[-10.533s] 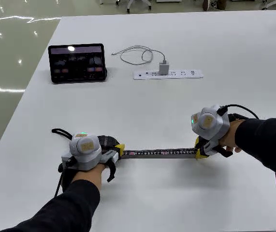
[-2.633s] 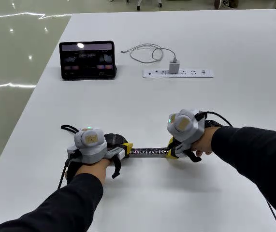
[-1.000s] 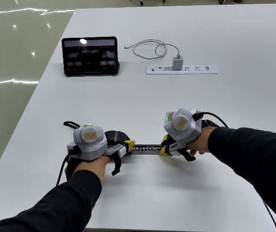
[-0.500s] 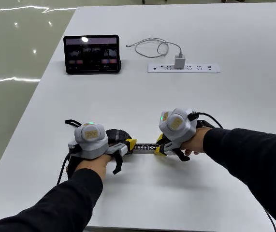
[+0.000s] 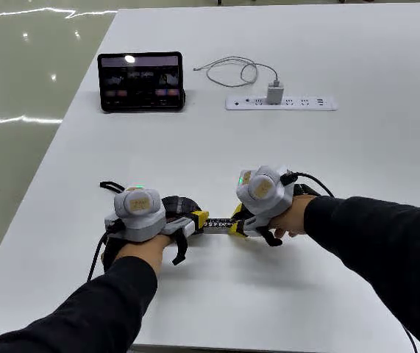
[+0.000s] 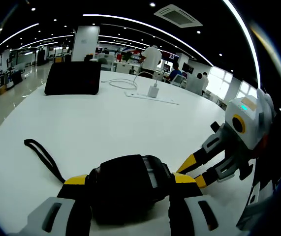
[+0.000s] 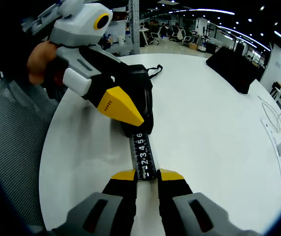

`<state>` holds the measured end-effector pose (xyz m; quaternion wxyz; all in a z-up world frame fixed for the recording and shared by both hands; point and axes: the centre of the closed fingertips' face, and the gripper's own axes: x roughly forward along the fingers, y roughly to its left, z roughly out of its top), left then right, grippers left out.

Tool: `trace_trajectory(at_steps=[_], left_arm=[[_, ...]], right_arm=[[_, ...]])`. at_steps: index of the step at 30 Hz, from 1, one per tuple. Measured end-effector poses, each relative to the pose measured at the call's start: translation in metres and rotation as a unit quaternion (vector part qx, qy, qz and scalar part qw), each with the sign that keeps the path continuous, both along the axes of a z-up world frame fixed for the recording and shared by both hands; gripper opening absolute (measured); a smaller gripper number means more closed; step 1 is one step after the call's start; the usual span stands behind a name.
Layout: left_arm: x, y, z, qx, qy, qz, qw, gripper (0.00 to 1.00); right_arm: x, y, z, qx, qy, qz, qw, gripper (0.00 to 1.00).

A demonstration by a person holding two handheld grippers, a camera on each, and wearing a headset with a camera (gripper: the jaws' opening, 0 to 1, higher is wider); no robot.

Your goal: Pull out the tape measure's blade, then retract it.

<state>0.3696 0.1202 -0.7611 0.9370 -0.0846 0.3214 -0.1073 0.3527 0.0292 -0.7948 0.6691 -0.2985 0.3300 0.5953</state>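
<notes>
You are bringing the right gripper (image 7: 147, 176) in toward the left gripper (image 6: 130, 184), and that is the main change. Ten seconds back a long run of blade (image 7: 142, 152) was lying between your hands; a second ago it was already short, and now only a stub is showing, with the numerals up to about six readable in the right gripper view. The pull-out is behind you, and by my judgement you are finishing the retraction.

Your left gripper is staying where it was, its jaws squeezed on either side of the black tape measure (image 6: 128, 189), which is sitting on the white table (image 5: 283, 294) in front of you, near its front edge. Your right gripper's jaws are drawn close together with the free end of the blade pinched between them. The hook itself is hidden under the tips, so I cannot say whether you are gripping the hook or just the tape behind it.

The blade is lying flat and straight on the table, feeding squarely into the mouth of the tape measure. You are probably only a short feed away from the hook seating.
</notes>
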Motion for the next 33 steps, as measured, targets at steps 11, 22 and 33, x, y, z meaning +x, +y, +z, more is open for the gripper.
trace_trajectory(at_steps=[11, 22, 33], left_arm=[[0.000, 0.000, 0.000, 0.000, 0.001, 0.000, 1.0000, 0.60], [-0.001, 0.000, 0.000, -0.001, 0.003, 0.000, 1.0000, 0.60], [0.000, 0.000, 0.000, -0.002, 0.002, 0.000, 1.0000, 0.60]], right_arm=[[0.000, 0.007, 0.001, 0.008, 0.001, -0.001, 1.0000, 0.12], [-0.001, 0.015, 0.001, 0.009, 0.002, 0.000, 1.0000, 0.12], [-0.002, 0.025, 0.001, 0.024, -0.007, 0.014, 0.9996, 0.12]])
